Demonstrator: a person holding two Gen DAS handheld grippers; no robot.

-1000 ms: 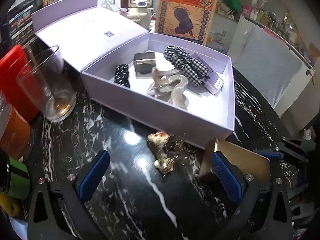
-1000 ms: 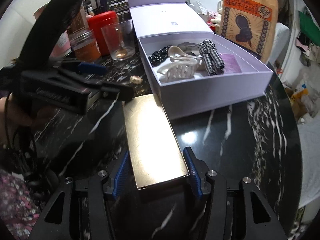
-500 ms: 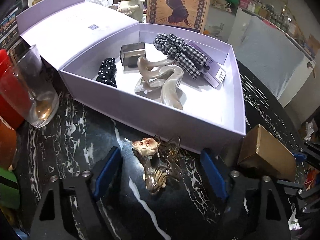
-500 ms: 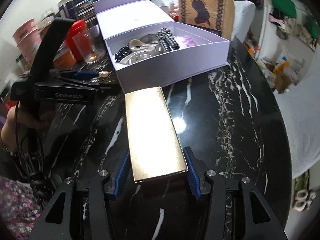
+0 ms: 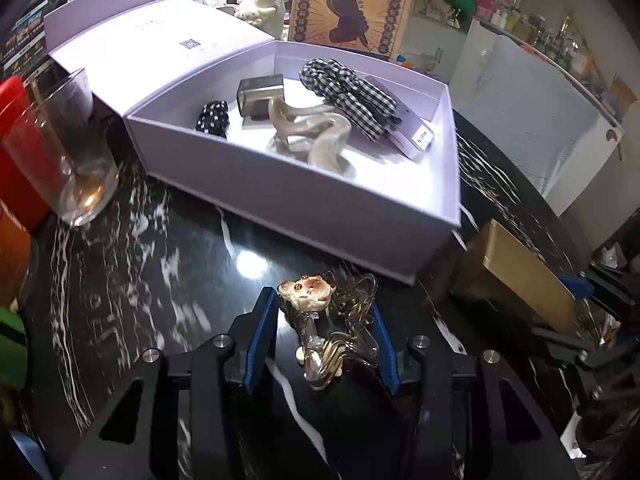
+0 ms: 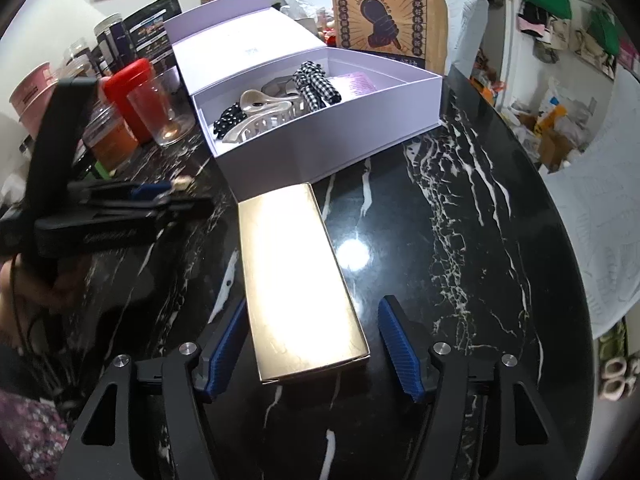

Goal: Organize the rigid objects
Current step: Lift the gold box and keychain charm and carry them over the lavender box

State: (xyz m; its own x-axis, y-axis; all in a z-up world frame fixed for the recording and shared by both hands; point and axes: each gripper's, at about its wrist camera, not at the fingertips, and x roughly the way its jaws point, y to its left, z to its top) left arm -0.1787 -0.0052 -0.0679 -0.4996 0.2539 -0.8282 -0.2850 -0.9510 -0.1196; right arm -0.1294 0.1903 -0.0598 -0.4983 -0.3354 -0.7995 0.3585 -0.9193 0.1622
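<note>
A clear hair clip with a cream animal head (image 5: 320,320) lies on the black marble table in front of the open lavender box (image 5: 320,208). My left gripper (image 5: 320,300) is closing on it, and both blue pads touch its sides. A flat gold box (image 6: 296,280) rests on the table just short of the lavender box (image 6: 340,140). My right gripper (image 6: 312,302) is opening, with a gap showing between each pad and the gold box. The lavender box holds a pearl claw clip (image 5: 316,136), a checked scrunchie (image 5: 348,92), a dotted scrunchie (image 5: 212,118) and a grey clip (image 5: 260,92).
A drinking glass (image 5: 68,152) and a red canister (image 5: 12,152) stand left of the box, with jars behind them. A printed paper bag (image 5: 352,4) stands behind it. The box lid (image 5: 160,40) lies open at the back left. The round table's edge (image 6: 560,240) curves on the right.
The left jaws have narrowed from wide apart to touching the hair clip. The right jaws have let go of the gold box, which lies on the table.
</note>
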